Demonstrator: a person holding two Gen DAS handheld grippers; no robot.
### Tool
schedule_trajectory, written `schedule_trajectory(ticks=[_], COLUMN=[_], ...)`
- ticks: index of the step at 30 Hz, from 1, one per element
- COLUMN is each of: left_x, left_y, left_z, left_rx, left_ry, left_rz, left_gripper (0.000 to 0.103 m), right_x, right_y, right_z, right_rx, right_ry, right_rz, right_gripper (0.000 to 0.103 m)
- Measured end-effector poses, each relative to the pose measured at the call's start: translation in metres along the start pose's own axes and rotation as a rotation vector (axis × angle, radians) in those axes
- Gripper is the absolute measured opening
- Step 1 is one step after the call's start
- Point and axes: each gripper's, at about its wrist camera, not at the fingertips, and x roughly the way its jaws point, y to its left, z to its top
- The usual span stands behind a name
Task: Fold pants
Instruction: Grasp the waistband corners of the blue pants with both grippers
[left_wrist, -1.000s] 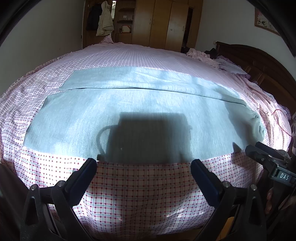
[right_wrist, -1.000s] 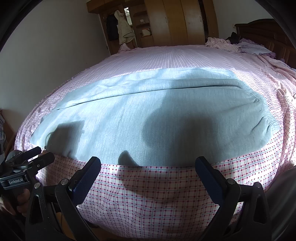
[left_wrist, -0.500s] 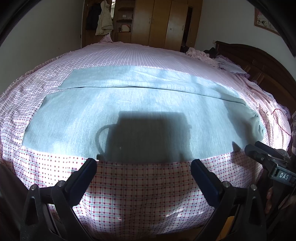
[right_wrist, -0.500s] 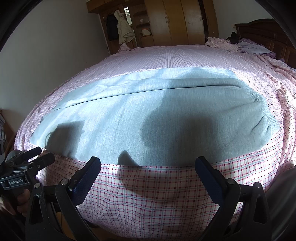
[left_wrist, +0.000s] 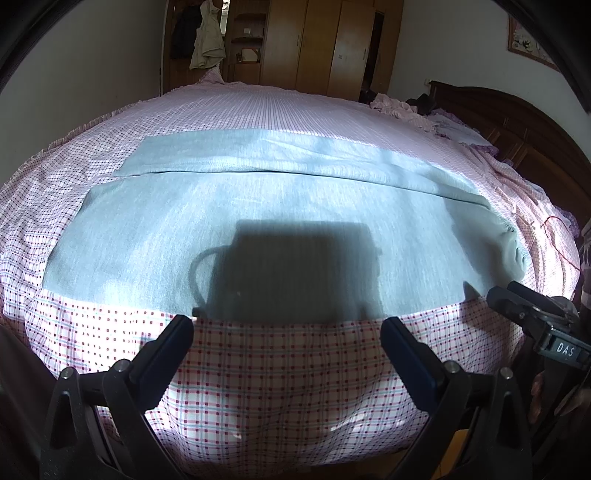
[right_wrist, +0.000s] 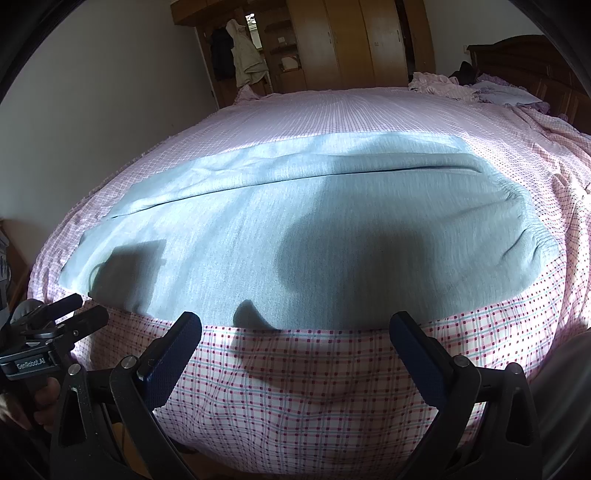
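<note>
Two grippers, left gripper (left_wrist: 286, 332) wide open, right gripper (right_wrist: 295, 328) likewise, both empty

**Room and Background**

Bed (left_wrist: 295, 114) with pink checked sheet fills the foreground. Dark wooden headboard (left_wrist: 517, 125) stands at right. Wooden wardrobe (left_wrist: 332, 44) lines the far wall; a pale jacket (left_wrist: 207, 37) hangs beside it. White walls (left_wrist: 92, 55); one framed picture (left_wrist: 528, 44) upper right. Strong light casts hard shadows across the bed.
</note>
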Motion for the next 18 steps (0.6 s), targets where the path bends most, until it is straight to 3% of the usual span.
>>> schedule_trajectory(ticks=[8, 11, 14, 18], left_x=[-0.003, -0.018, -0.022, -0.003], left_y=[0.004, 0.011, 0.015, 0.016], left_z=[0.007, 0.035, 0.075, 0.133], left_rx=[-0.022, -0.009, 0.078, 0.221], left_ry=[-0.008, -0.074, -0.106, -0.069], left_rz=[0.012, 0.022, -0.006, -0.015], left_gripper=[0.103, 0.103, 0.103, 0.103], right_x=[0.001, -0.004, -0.008, -0.003], right_y=[-0.001, -0.001, 0.009, -0.001], right_z=[0.001, 0.017, 0.047, 0.102], right_rx=[0.0, -0.036, -0.234, -0.349], right_ry=[0.007, -0.016, -0.051, -0.053], right_rz=[-0.004, 0.046, 0.03, 0.082], right_gripper=[0.098, 0.098, 0.098, 0.098])
